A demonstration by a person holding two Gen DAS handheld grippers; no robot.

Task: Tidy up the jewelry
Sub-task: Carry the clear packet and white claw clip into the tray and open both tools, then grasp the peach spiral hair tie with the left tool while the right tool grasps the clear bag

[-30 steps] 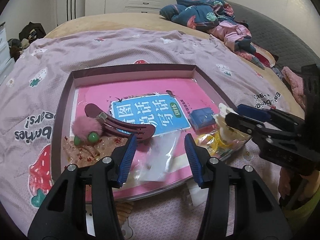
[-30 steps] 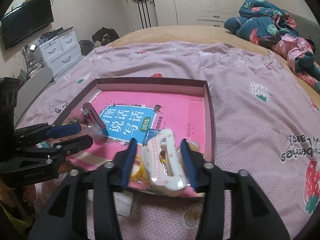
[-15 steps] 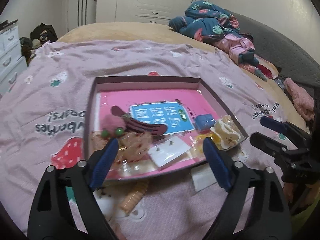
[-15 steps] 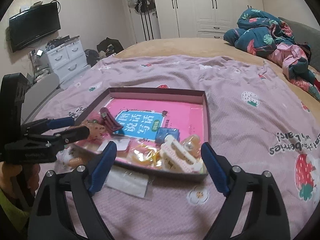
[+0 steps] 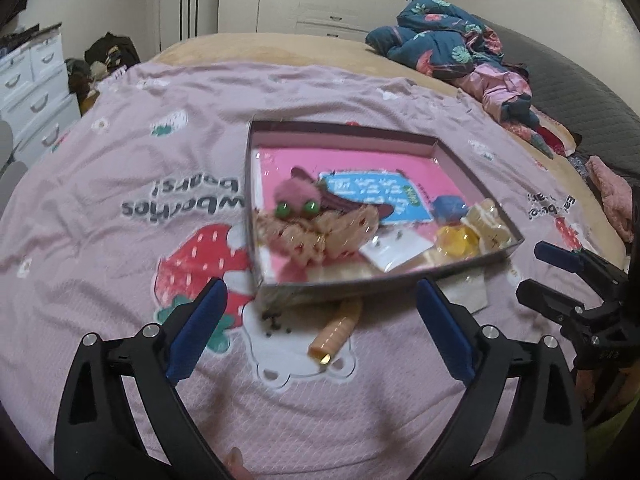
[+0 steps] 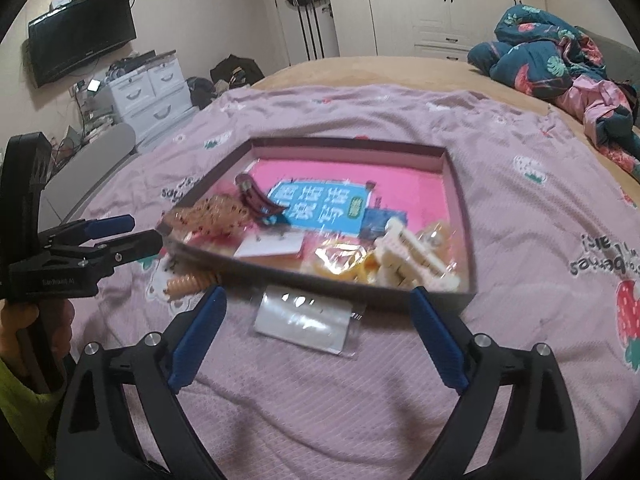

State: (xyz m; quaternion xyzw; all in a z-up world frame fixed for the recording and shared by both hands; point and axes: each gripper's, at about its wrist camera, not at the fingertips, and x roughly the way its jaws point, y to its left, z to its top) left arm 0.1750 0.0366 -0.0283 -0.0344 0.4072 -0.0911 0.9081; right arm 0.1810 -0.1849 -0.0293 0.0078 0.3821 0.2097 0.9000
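Jewelry pieces still outside the tray: a peach spiral hair tie lying just ahead between the left gripper's spread fingers, and a clear packet ahead of the right gripper, also spread wide and empty. Hair tie looks light, springy; pinch across its coil. Packet flat, slippery, probably hard to lift; take an edge. Tray's near wall stands just beyond both; bedspread open to the left.

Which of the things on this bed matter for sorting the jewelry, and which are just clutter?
Job:
- box
- cream hair claw in it
- dark red clip in it
- coil hair tie outside
- clear packet outside

Lying about:
- crumpled bedding
- drawers
- TV
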